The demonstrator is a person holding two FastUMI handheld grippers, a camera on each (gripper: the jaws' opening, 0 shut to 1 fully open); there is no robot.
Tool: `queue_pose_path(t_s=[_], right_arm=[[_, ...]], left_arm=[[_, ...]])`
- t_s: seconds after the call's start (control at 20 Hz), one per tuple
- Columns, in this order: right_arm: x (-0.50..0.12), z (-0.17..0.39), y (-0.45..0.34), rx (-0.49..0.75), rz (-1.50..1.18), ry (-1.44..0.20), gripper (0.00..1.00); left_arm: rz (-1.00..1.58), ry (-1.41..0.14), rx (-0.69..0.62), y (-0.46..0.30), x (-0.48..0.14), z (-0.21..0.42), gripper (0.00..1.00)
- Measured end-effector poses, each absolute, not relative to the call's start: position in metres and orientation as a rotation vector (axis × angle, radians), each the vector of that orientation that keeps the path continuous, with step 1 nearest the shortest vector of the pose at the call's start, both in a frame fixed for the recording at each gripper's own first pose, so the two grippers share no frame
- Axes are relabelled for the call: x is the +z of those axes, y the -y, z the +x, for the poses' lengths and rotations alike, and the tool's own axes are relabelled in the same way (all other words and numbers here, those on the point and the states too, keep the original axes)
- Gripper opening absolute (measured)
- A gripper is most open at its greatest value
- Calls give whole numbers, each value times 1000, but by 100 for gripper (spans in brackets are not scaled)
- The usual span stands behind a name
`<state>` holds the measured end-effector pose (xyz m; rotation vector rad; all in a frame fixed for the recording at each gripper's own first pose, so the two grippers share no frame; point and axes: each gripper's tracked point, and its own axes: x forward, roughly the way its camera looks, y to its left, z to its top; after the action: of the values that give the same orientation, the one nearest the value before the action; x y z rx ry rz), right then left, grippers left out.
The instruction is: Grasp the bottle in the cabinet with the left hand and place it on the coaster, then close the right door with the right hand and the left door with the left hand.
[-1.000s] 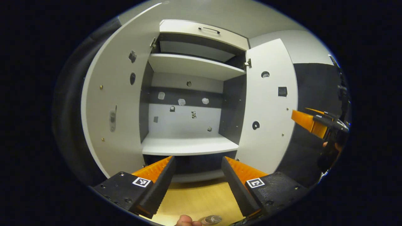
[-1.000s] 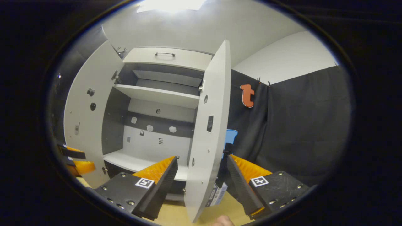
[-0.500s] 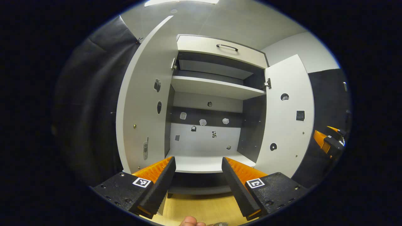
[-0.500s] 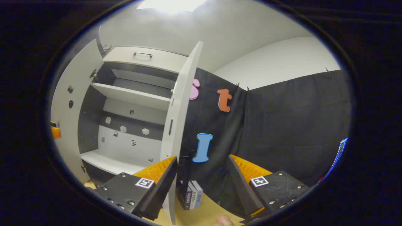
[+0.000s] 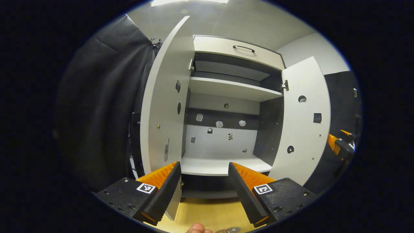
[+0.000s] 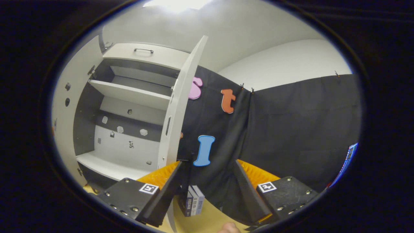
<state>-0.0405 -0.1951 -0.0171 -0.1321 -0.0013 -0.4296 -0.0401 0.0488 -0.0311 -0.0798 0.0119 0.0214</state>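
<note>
The bottle [image 5: 232, 229] is seen only as a clear, rounded top at the very bottom edge of the left gripper view, over the wooden table [image 5: 207, 213] and just beside a fingertip [image 5: 196, 229]; whether it rests on a coaster cannot be told. The cabinet [image 5: 226, 106] stands beyond it with both doors swung open. Its lower shelf [image 5: 223, 165] and upper shelf [image 5: 233, 89] are bare of objects, and small marks are scattered across the back panel. Above the opening a drawer front with a dark handle [image 5: 243, 48] is visible.

The left door [image 5: 165, 110] is seen nearly edge-on at the left of the opening, its lower corner just behind the left finger of the left gripper [image 5: 204, 187]. The jaws of that gripper are held wide apart with nothing between them.

The right door [image 5: 304, 123] is angled outward, and past its outer edge the right gripper [image 5: 339, 145] is seen.

In the right gripper view, the right gripper's [image 6: 207, 187] jaws are likewise spread apart and empty. The right door [image 6: 179, 106] is seen edge-on, its lower part beside the left finger. A few books [image 6: 192, 204] stand on the table between the fingers, against the black cloth wall [image 6: 291, 129].
</note>
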Motion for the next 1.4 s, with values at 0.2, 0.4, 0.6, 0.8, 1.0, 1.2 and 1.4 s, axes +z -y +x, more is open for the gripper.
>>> queue_pose_path(t_s=[0.2,0.4,0.6,0.8,1.0,1.2,1.4], right_arm=[[-18,-37,192,-359,-113,-4,93],[-19,-36,186,-314,-78,-5,92],[-18,-32,164,-242,-59,4,92],[-17,-24,132,-163,-48,15,95],[-18,-16,109,-101,-16,18,93],[-18,-6,88,-50,-5,22,92],[-20,3,67,-6,10,19,95]], left_arm=[[-101,-11,26,-52,-29,-41,95],[-96,0,47,-57,-25,-45,95],[-91,5,64,-63,-24,-52,94],[-92,11,93,-71,-23,-58,95],[-88,15,128,-77,-22,-59,94],[-82,21,166,-90,-21,-70,94],[-79,24,207,-106,-21,-77,95]])
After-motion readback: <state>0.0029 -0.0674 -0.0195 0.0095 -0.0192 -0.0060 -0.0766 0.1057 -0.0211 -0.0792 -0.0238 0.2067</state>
